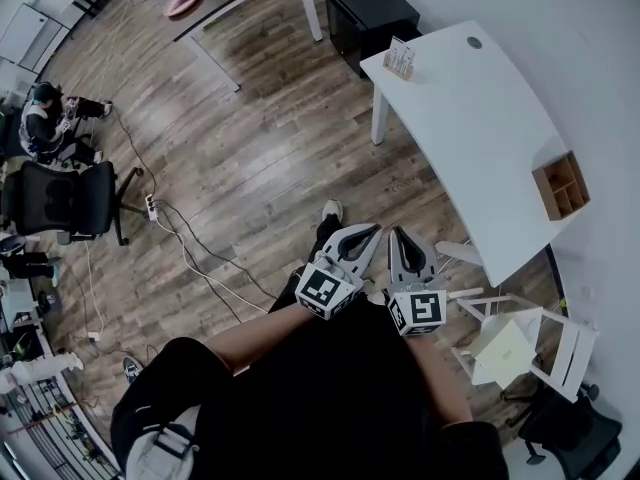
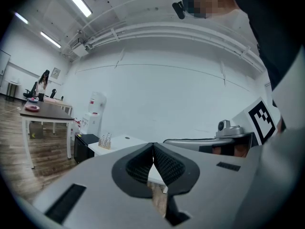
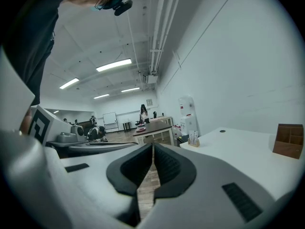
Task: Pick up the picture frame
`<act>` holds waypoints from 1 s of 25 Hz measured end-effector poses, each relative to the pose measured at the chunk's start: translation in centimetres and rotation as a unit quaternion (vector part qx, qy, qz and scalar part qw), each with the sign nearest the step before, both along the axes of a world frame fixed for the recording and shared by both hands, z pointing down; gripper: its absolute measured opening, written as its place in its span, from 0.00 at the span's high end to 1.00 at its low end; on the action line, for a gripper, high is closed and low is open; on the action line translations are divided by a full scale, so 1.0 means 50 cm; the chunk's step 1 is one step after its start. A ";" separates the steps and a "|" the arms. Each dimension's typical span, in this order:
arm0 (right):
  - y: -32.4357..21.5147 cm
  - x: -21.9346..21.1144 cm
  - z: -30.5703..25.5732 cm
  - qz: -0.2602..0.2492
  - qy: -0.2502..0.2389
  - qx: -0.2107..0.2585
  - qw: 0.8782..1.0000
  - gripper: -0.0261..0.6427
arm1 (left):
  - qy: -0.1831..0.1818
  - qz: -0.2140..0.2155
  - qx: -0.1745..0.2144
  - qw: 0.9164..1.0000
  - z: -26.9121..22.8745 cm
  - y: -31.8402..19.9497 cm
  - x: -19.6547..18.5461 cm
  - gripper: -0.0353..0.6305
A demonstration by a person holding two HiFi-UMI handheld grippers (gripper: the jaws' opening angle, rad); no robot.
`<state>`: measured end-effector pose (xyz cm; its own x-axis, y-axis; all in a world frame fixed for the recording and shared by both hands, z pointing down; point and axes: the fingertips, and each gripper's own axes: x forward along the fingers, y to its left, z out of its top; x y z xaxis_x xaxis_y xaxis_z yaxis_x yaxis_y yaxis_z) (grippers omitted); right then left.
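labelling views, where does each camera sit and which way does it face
head view: on the person's head, steeply down at white desk and floor; shows forearms, left gripper, right gripper.
left gripper view: on that gripper, along its shut jaws toward the desk; right gripper alongside.
right gripper view: on that gripper, along its shut jaws beside the desk, wooden box at right.
shared: all three show the desk.
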<state>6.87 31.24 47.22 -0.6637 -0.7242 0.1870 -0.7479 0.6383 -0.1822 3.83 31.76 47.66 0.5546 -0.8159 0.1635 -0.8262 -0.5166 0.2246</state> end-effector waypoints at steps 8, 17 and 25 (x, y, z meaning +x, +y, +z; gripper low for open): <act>-0.203 -0.091 -0.022 0.037 0.029 0.028 0.998 0.91 | 0.005 0.009 -0.012 1.000 0.016 -0.184 -0.101 0.93; -0.368 -0.218 -0.017 0.042 0.064 0.008 0.997 0.91 | 0.036 0.020 0.001 0.999 -0.016 -0.364 -0.237 0.93; -0.464 -0.287 -0.025 0.063 0.065 0.010 0.996 0.91 | 0.035 0.032 0.006 0.999 -0.011 -0.464 -0.345 0.93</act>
<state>-7.47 8.07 45.97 -0.5385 -0.8047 0.2500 -0.8387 0.5404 -0.0671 -13.43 8.55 47.12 0.6154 -0.7800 0.1132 -0.7737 -0.5705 0.2753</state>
